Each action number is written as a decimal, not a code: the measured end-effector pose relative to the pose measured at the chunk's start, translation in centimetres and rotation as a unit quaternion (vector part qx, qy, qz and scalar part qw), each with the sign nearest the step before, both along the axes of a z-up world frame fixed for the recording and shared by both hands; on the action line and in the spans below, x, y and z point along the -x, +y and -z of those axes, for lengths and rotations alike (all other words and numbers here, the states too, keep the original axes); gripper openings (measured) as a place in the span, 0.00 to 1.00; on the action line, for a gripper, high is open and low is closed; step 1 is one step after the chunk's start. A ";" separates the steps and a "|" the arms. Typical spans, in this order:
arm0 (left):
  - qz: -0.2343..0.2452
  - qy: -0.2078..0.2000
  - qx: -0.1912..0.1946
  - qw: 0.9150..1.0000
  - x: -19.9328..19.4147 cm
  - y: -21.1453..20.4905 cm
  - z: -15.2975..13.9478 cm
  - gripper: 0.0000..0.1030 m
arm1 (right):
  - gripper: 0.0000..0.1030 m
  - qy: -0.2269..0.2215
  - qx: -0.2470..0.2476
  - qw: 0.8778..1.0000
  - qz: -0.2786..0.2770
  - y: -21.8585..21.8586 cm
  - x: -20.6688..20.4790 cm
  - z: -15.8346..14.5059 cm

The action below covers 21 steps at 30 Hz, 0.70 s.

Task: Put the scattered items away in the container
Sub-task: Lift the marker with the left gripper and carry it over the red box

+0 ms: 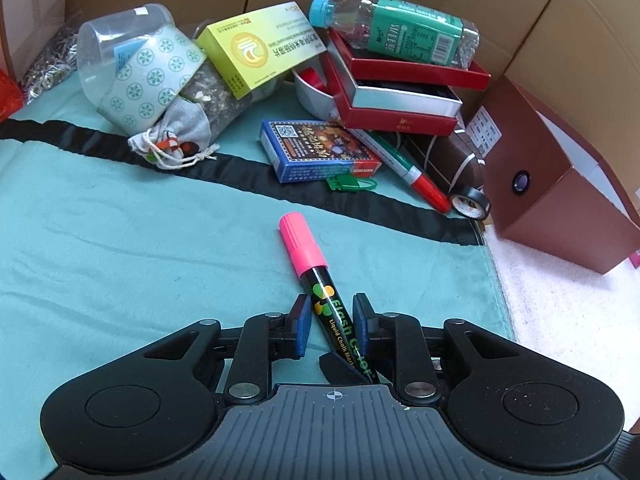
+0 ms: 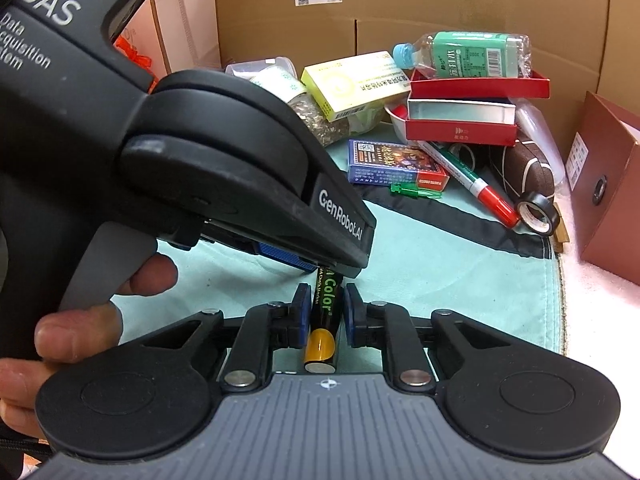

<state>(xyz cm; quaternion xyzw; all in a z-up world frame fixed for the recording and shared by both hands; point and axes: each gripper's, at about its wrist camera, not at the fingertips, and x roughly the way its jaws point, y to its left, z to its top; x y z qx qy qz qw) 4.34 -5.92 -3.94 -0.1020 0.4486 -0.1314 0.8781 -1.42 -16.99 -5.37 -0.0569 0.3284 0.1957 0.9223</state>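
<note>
A black liquid chalk marker [image 1: 320, 280] with a pink cap lies between both grippers over the teal cloth [image 1: 120, 240]. My left gripper [image 1: 332, 306] has its blue pads either side of the barrel with small gaps. My right gripper [image 2: 327, 296] is shut on the marker's rear end [image 2: 324, 320], pads touching the barrel. The left gripper's body [image 2: 200, 152] fills the left of the right wrist view and hides the marker's cap. The brown open box [image 1: 552, 184] stands at the right.
A pile lies at the back: clear jar [image 1: 128, 60], yellow box [image 1: 260, 48], water bottle [image 1: 400, 30], red box [image 1: 400, 92], card pack [image 1: 316, 148], red-tipped marker [image 1: 416, 176], tape roll [image 1: 472, 204], cloth pouch [image 1: 176, 140]. Cardboard walls surround the area.
</note>
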 end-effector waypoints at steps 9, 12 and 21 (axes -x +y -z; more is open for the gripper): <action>0.006 0.001 0.008 1.000 0.6 -1.5 -0.4 0.19 | 0.18 -0.003 -0.014 1.000 0.021 -1.5 0.7 -0.4; 0.014 -0.008 0.009 1.000 0.7 -2.3 -0.9 0.19 | 0.18 -0.010 -0.023 0.999 0.031 -2.3 0.9 -0.8; 0.047 -0.037 0.016 0.998 -0.2 -6.0 -3.7 0.19 | 0.18 -0.048 -0.033 0.996 0.065 -5.4 1.1 -2.9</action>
